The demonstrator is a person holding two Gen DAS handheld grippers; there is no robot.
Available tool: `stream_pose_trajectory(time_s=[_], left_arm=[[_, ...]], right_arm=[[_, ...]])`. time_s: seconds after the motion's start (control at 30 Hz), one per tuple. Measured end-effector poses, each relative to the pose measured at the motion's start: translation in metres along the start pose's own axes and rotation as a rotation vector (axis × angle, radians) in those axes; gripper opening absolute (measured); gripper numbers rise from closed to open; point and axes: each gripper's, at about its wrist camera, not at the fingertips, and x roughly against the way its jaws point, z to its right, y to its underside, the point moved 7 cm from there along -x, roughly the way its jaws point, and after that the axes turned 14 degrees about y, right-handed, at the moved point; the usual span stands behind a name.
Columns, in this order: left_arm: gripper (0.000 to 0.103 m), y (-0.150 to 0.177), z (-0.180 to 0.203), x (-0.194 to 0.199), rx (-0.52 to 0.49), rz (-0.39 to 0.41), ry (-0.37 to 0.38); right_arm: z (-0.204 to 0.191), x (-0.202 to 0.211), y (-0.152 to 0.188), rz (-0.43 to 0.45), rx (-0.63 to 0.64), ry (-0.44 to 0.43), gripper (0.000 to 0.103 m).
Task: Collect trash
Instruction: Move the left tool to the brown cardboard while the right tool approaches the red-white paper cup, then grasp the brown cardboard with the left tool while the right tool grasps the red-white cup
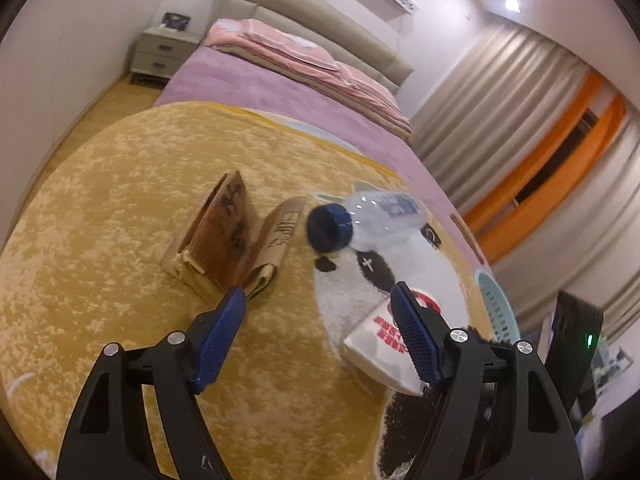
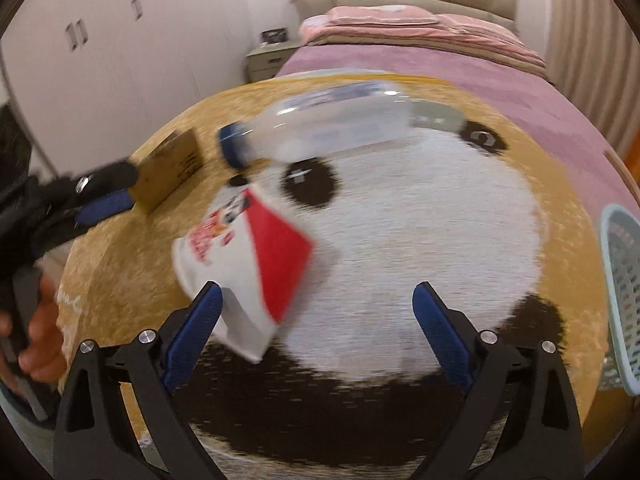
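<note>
On a yellow panda rug (image 1: 100, 208) spread over the bed lie three pieces of trash. A folded brown paper bag (image 1: 228, 236) stands on its edge. Beside it a crushed clear bottle (image 1: 372, 216) with a blue cap lies on its side. Nearer is a white and red paper packet (image 1: 376, 344). My left gripper (image 1: 318, 292) hangs open above the rug, its left fingertip close to the brown bag (image 2: 172, 172). My right gripper (image 2: 318, 288) is open wide over the panda's face, with the packet (image 2: 248, 272) by its left finger and no pad pressing on it. The bottle (image 2: 328, 128) lies beyond.
A light blue slotted basket (image 2: 620, 300) stands at the rug's right edge. Folded pink bedding (image 1: 304, 64) lies at the head of the bed, with a nightstand (image 1: 160, 52) beside it. Curtains (image 1: 500, 112) hang on the right. A hand (image 2: 40, 328) holds the left gripper (image 2: 124, 188).
</note>
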Motion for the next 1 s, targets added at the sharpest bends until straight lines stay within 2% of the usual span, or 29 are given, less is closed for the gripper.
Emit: stream_pose_trajectory(time_s=[0.1, 0.2, 0.23, 0.27, 0.4, 0.5, 0.6, 0.73, 0.8, 0.9, 1.0], left_arm=[[0.075, 0.001, 0.001, 0.009, -0.029, 0.038, -0.083], [0.089, -0.006, -0.011, 0.018, -0.048, 0.077, -0.199], [0.090, -0.009, -0.019, 0.019, -0.057, 0.075, -0.257], [0.090, -0.012, -0.025, 0.017, -0.059, 0.066, -0.276], [0.090, -0.019, -0.047, -0.003, -0.010, -0.016, -0.233], [0.090, -0.024, -0.055, -0.017, 0.009, -0.042, -0.216], [0.086, -0.027, -0.053, -0.022, -0.027, -0.040, -0.239], [0.067, -0.027, -0.052, -0.026, -0.081, -0.044, -0.319], [0.061, -0.027, -0.052, -0.023, -0.097, -0.038, -0.341], [0.056, -0.028, -0.049, -0.018, -0.087, -0.021, -0.324], [0.054, -0.027, -0.048, -0.013, -0.073, -0.001, -0.307]], right_arm=[[0.015, 0.003, -0.002, 0.012, -0.037, 0.015, 0.091], [0.016, 0.008, -0.004, 0.020, -0.071, -0.029, 0.091], [0.015, 0.010, -0.004, 0.021, -0.072, -0.044, 0.091], [0.013, 0.012, -0.003, 0.024, -0.069, -0.055, 0.091], [-0.006, 0.015, -0.006, 0.035, -0.038, -0.079, 0.091], [-0.020, 0.016, -0.008, 0.033, -0.021, -0.099, 0.091], [-0.028, 0.013, -0.008, 0.024, -0.020, -0.120, 0.091], [-0.034, 0.000, -0.008, -0.017, -0.053, -0.150, 0.091], [-0.032, -0.008, -0.010, -0.042, -0.083, -0.165, 0.091], [-0.031, -0.014, -0.012, -0.056, -0.111, -0.174, 0.091], [-0.034, -0.016, -0.015, -0.059, -0.114, -0.176, 0.091]])
